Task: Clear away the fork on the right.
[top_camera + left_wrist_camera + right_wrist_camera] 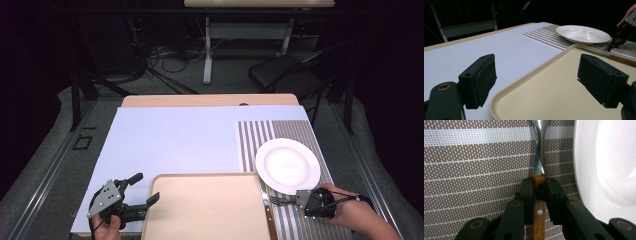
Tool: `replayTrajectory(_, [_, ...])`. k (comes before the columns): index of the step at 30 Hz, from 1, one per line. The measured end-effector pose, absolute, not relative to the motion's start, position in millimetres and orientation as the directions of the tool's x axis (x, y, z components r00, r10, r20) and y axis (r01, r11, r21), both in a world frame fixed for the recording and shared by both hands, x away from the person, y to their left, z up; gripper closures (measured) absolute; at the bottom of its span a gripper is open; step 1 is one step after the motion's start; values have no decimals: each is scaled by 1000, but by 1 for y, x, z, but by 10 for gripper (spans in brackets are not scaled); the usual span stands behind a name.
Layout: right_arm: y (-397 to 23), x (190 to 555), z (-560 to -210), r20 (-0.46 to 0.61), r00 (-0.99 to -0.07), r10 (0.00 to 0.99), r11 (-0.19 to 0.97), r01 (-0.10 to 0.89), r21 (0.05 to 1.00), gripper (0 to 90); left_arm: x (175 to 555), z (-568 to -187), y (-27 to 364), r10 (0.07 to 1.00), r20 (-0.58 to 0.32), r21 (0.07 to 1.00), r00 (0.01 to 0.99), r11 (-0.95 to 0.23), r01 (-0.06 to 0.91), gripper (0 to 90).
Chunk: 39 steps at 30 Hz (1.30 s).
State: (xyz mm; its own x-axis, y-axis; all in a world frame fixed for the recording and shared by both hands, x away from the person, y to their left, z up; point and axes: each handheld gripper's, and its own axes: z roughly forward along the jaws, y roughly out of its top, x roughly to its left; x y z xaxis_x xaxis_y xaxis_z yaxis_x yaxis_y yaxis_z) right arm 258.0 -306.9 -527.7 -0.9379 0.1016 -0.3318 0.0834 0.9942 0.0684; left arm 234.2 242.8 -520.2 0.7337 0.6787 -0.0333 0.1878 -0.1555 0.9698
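- Fork [539,195]: wooden handle, metal neck; lying on the striped mat [474,170], just beside the plate [604,165], on the right side of the bench [165,135].
- Right claw [539,186]: clamped on the fork handle, near where wood meets metal; pads pressed on either side of the wood.
- In the high view: right claw [292,200] low over the mat, just below the plate [287,166], fork tines [276,201] pointing left toward the tray [205,210].
- Knife [268,212]: wooden handle, lying along the tray's right edge, just beside the fork tines; touching or not, cannot tell.
- Left claw [145,187]: jaws apart, nothing between the pads, straddling the tray's near-left corner; one jaw over the blue sheet [170,140], the other over the tray.
- Left gripper view: tray [554,82] corner below the left claw [536,80]; plate [582,33] and knife [609,56] farther off.
- Tray surface bare.
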Motion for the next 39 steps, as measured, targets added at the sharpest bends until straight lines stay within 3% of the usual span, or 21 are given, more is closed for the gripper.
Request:
replayTrajectory(18, [-306,248,-511,-339,-926,166,982,123,145,776,234,-520,242,680,-35,970,733,-154,189,157])
replayTrajectory(39, [-308,245,-487,-262,-886,382,858,234,458,776,234,-521,242,680,-35,969,732,-156,191,157])
